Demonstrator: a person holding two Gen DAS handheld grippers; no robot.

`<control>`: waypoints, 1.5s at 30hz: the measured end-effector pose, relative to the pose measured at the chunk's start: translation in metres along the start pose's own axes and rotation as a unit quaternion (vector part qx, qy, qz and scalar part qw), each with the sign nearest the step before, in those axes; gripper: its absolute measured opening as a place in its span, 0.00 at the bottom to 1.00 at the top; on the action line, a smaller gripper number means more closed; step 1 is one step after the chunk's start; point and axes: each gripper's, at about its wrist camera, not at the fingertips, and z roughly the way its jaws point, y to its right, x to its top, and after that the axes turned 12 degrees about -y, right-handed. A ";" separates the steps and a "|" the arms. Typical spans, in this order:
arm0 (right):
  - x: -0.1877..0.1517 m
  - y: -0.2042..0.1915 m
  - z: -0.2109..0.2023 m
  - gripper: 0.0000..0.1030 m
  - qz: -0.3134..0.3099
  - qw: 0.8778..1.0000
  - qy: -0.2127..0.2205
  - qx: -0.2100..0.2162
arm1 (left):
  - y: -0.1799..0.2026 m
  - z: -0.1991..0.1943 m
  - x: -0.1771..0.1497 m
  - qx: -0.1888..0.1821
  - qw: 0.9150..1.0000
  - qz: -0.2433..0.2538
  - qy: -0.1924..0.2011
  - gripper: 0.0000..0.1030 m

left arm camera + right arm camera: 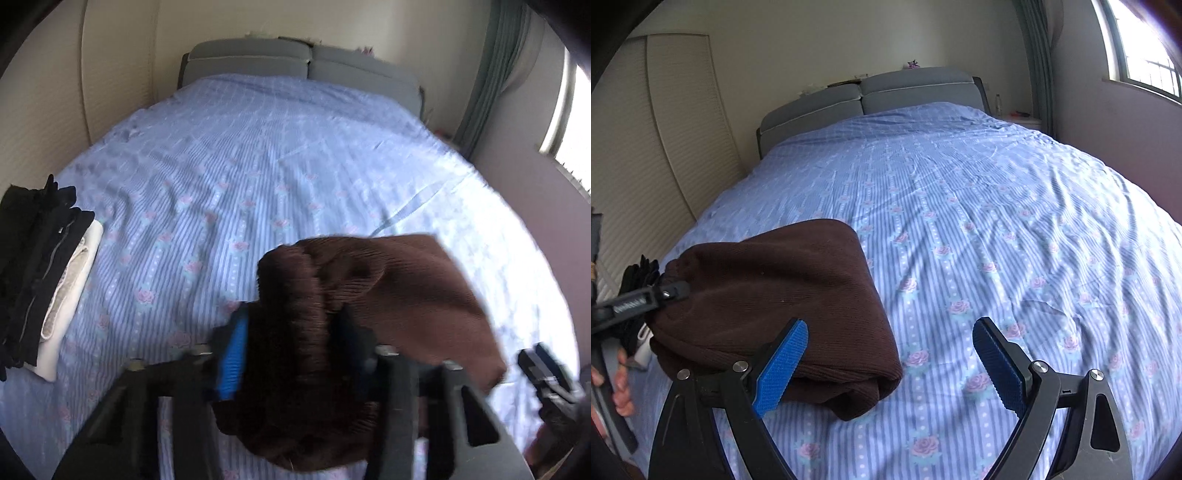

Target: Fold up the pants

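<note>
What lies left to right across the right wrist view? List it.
Left tongs gripping the brown pants → right tongs' left pad → bare bedspread → right pad → window.

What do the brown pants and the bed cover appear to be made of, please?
The brown pants look like a soft ribbed knit, matte: fine parallel ribs show and the folds are thick and rounded. The bed cover looks like thin woven cotton, printed with stripes and roses, and it creases finely; the fibre itself is uncertain.
</note>
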 end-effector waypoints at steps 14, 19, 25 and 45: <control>-0.005 -0.030 0.022 0.89 -0.026 0.998 -0.046 0.036 | -0.057 -0.010 -0.045 -0.074 0.995 -0.060 -0.028 0.52; -0.012 -0.034 0.040 0.81 -0.025 0.995 -0.074 0.055 | -0.059 0.000 -0.054 -0.092 0.992 -0.071 -0.049 0.63; -0.017 -0.041 0.048 0.79 -0.035 0.995 -0.083 0.048 | -0.067 0.021 -0.063 -0.133 0.982 -0.103 -0.088 0.69; -0.043 -0.037 0.007 0.81 -0.066 0.996 -0.064 0.007 | -0.024 -0.045 -0.016 -0.179 0.982 -0.068 -0.005 0.37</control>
